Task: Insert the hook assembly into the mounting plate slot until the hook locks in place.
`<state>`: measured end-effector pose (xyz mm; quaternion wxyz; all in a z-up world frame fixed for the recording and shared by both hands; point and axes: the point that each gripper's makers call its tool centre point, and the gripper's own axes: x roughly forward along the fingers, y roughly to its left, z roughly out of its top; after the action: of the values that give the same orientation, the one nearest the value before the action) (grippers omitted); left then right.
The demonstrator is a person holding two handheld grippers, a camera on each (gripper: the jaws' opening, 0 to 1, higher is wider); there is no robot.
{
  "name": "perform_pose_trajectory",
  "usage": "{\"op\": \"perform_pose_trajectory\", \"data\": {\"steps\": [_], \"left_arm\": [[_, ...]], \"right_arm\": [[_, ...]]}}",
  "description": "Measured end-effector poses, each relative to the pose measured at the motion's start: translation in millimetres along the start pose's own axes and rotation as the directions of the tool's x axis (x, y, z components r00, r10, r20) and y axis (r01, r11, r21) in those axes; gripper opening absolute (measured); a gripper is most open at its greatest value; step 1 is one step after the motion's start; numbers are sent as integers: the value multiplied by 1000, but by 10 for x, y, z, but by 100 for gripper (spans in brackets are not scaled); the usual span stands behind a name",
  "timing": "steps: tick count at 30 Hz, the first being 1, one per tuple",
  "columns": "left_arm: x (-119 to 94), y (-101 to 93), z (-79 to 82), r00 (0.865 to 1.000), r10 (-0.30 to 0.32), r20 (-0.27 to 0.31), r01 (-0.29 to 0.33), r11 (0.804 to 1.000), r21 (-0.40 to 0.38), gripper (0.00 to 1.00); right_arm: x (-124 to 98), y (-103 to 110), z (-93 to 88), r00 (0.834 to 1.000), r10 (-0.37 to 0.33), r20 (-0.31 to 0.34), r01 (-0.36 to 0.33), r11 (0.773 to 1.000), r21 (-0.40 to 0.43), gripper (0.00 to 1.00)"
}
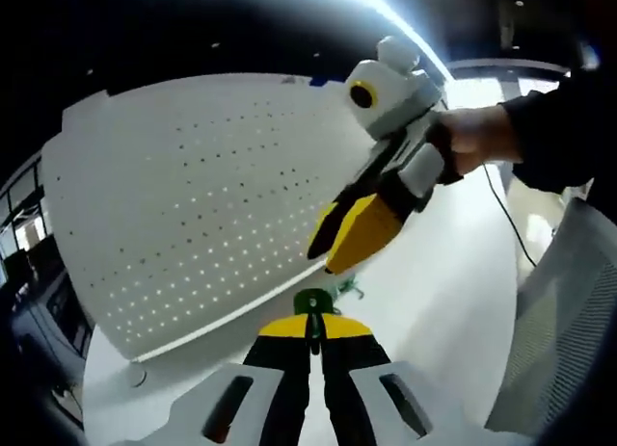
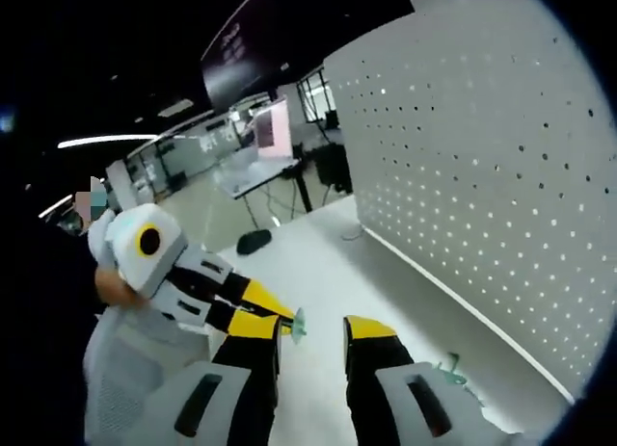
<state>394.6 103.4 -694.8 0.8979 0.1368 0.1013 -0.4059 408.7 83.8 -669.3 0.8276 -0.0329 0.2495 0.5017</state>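
Your left gripper (image 1: 310, 332) has its jaws drawn together on a small green hook (image 1: 312, 303), whose top pokes up between the yellow tips; in the right gripper view the same piece shows as a pale green tab at the tip of that gripper (image 2: 285, 323). Your right gripper (image 2: 313, 342) stands with its jaws apart and nothing between them; in the left gripper view it (image 1: 349, 236) hangs in front of the pegboard, and from that angle I cannot tell whether its tips meet. The white perforated mounting plate (image 1: 202, 196) stands upright at the back of the white table (image 1: 453, 301), and the held hook is well short of its face, nearer the table's middle than the plate's foot. A second green hook (image 2: 449, 371) lies on the table near the plate's lower edge, just beside your right gripper's jaw. The insertion has, in my judgement, not yet begun. To do it well, turn the hook so its prongs face the plate squarely before you close in, pick one row of holes, and bring it up slowly. Seat the upper prong first, then rock the body down until it catches. Your right gripper looks best used to steady the plate's edge. Keep both hooks and the plate in sight throughout.
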Motion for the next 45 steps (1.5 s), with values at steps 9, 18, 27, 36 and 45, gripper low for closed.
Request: {"op": "perform_pose_trajectory", "data": {"steps": [9, 18, 27, 36, 45], "left_arm": [[-46, 30, 84, 1000, 5, 11, -5, 1000, -5, 3], [-115, 135, 214, 999, 36, 32, -35, 999, -24, 2], [-184, 433, 321, 989, 140, 44, -137, 989, -53, 2], [-267, 774, 442, 971, 234, 42, -228, 967, -117, 2], [-331, 1261, 686, 936, 347, 65, -337, 933, -127, 2]], "right_arm": [[-116, 31, 4, 994, 22, 106, -8, 992, -127, 41], [-321, 19, -63, 984, -3, 179, 32, 987, -159, 52], [-503, 13, -128, 974, -64, 215, 102, 980, -171, 64], [-607, 91, -31, 956, -74, 284, 119, 982, -145, 72], [-699, 52, 59, 941, -104, 321, 154, 979, -136, 73]]}}
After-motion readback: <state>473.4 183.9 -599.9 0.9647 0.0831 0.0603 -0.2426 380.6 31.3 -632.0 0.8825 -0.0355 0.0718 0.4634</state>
